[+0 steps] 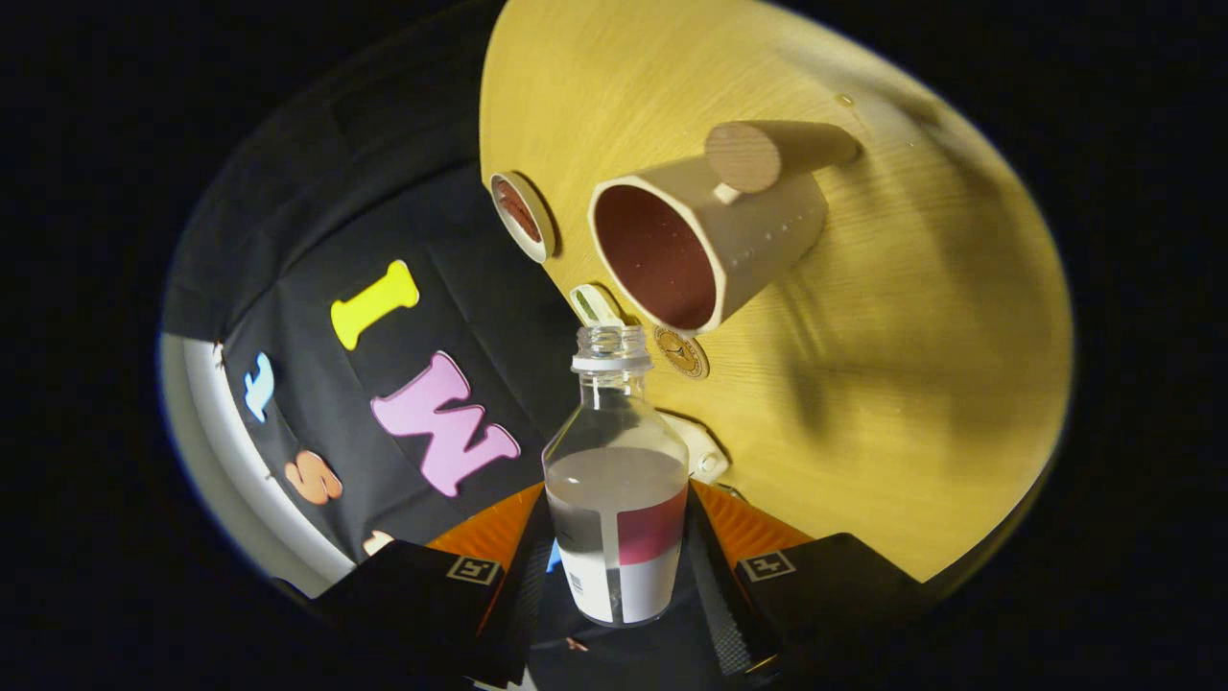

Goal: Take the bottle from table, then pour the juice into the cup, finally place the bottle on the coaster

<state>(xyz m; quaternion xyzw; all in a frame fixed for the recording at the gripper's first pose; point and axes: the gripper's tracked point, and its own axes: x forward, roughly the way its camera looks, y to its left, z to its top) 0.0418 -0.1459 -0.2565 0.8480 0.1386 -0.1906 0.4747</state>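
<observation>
My gripper is shut on a clear, uncapped bottle, one finger pressing on each side of its labelled lower body. The bottle holds a pale, cloudy liquid up to about its shoulder. The whole view is rolled sideways, so the wooden table stands like a wall beside the bottle. Just beyond the bottle's open mouth is a beige cup with a dark red inside and a round wooden handle. A small round coaster with a pale rim and dark centre lies past the cup near the table's edge.
A small green-and-white object lies between the bottle's mouth and the cup. A round brown disc is on the table below the cup. A white fitting sits beside the bottle's body. The black cloth wall lies beyond the table's edge.
</observation>
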